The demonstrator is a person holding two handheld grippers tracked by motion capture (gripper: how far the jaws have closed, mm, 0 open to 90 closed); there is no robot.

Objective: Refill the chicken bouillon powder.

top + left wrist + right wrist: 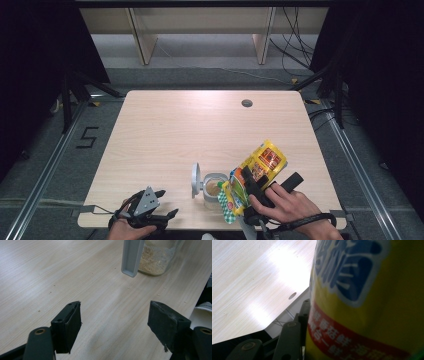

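Black jaws of the left hand-held gripper [115, 325] stand wide apart over bare pale wood worktop [62, 277], holding nothing; in the high view this left hand-held gripper [150, 212] sits low at the near-left edge. Just ahead stands a clear jar of tan granules [156, 257] with its grey flip lid [131, 257] swung open and upright. High view: jar [214, 189] near the front edge, grey lid [196, 180] standing at its left side. Right hand-held gripper [252, 187] is clamped on a yellow printed foil pouch [260, 167], tilted with its lower end against the jar's right rim; right gripper view shows the pouch [367, 305] pressed hard against the one jaw visible. Likely step: pouring pouch contents into the jar. To do it well, I judge the pouch mouth should sit squarely over the opening, tipped gradually, with the free gripper steadying the jar. Stray crumbs lie near the jar base.
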